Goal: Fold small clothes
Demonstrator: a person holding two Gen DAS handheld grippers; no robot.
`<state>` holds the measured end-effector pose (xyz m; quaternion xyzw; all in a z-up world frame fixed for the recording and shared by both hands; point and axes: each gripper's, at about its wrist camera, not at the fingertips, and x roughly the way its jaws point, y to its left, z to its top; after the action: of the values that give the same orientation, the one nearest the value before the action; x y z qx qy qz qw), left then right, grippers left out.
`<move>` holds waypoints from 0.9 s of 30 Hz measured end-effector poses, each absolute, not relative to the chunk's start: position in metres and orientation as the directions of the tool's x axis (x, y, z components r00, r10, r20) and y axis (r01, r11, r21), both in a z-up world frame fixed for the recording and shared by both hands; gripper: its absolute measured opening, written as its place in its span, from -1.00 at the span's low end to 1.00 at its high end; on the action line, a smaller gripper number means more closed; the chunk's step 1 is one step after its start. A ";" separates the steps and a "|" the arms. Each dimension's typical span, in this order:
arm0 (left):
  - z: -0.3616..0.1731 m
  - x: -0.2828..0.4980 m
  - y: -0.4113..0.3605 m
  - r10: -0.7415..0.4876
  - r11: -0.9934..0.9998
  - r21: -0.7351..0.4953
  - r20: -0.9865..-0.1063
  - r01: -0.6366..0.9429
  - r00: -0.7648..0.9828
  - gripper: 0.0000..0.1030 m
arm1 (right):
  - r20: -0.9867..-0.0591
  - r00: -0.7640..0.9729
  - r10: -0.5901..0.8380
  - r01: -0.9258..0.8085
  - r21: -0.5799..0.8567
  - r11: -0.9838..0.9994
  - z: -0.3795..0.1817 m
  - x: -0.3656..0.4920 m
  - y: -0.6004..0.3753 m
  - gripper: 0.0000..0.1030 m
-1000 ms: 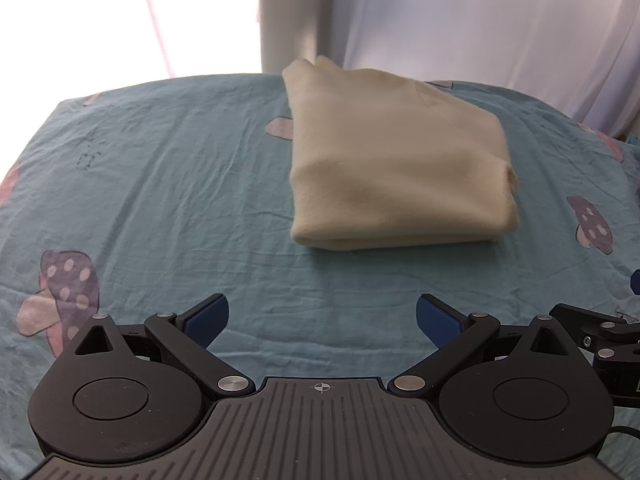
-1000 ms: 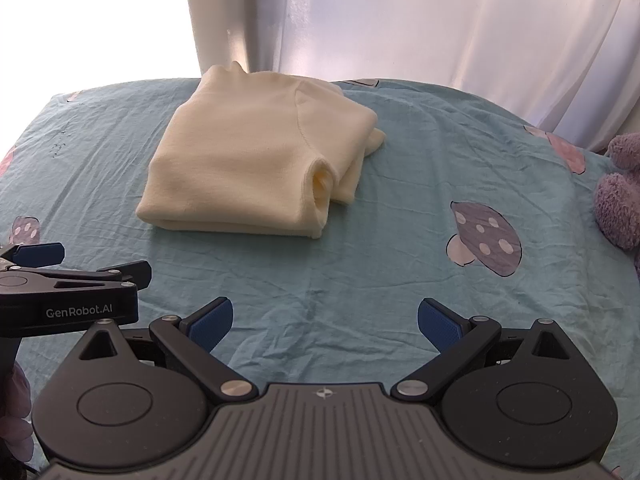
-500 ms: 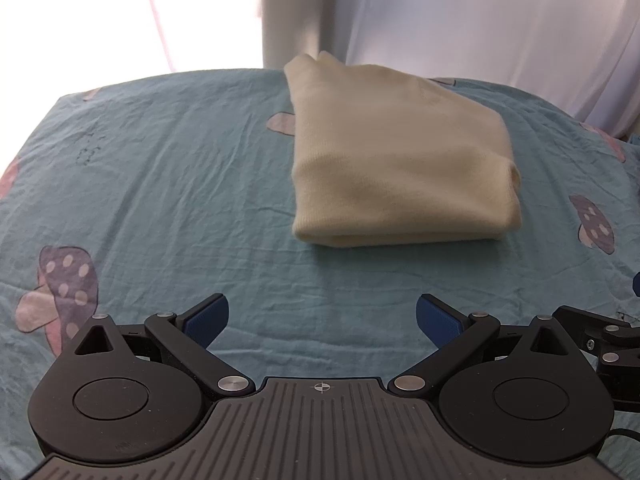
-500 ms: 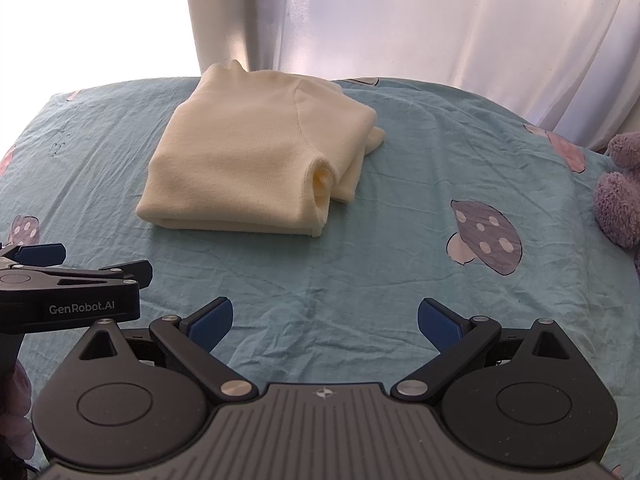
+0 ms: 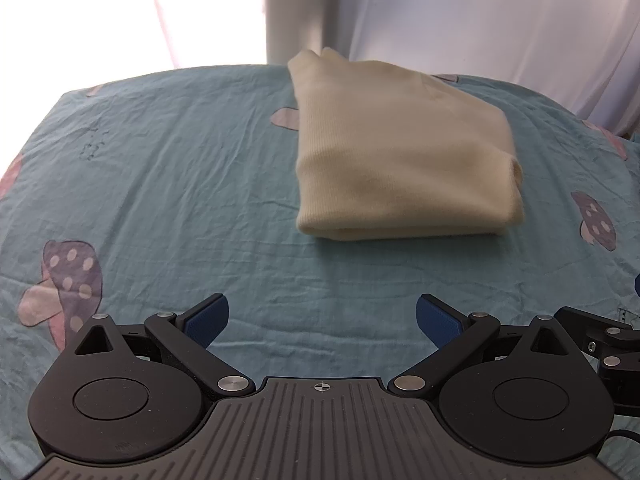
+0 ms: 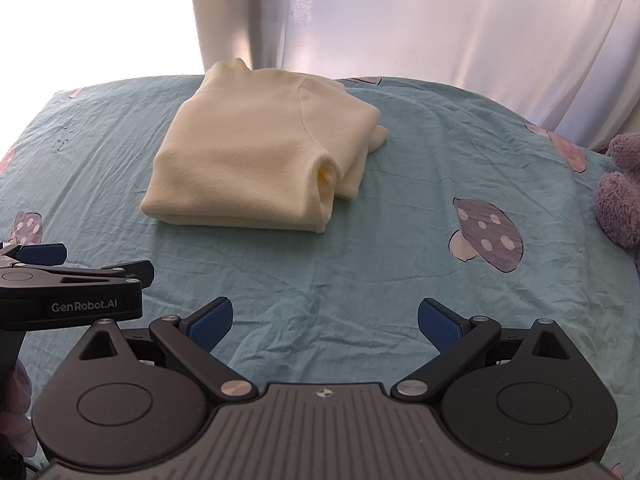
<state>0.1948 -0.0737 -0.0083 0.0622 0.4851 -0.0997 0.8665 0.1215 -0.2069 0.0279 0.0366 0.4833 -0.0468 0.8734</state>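
Left wrist view: the teal cotton bedsheet with purple mushroom prints (image 5: 168, 184) fills most of the frame, wrinkled, spread over the bed. White curtains (image 5: 480, 16) hang behind the far edge, bright window light at upper left. The cream knit garment (image 5: 400, 160), already folded into a thick rectangle, lies flat on the sheet toward the far side, right of centre, folded edge facing me, a rolled sleeve or cuff showing at its right end. My left gripper (image 5: 322, 320) hovers low over the sheet, well short of the garment, blue pads spread wide, nothing between them. Part of my other tool pokes in at the right edge.

Right wrist view: same teal sheet (image 6: 400, 264), same curtains (image 6: 400, 12). A fuzzy purple plush toy (image 6: 620, 200) sits at the right edge of the bed, well apart from the garment. The folded cream garment (image 6: 256, 160) lies left of centre, far side, a sleeve end tucked under at its right. My right gripper (image 6: 325, 322) is released too, blue pads wide apart, empty, near the sheet and well apart from the garment. The left gripper (image 6: 48, 276) shows side-on at the left edge, "GenRobot.AI" printed on its black body.
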 end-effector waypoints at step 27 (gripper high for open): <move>-0.004 0.192 -0.075 -0.126 0.970 0.003 -0.851 0.244 0.510 0.99 | -0.843 0.535 -0.048 0.116 0.016 0.993 0.031 0.119 -0.206 0.92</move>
<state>0.1923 -0.0749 -0.0042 0.0610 0.4833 -0.1065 0.8668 0.1189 -0.2060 0.0314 0.0350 0.4799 -0.0468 0.8754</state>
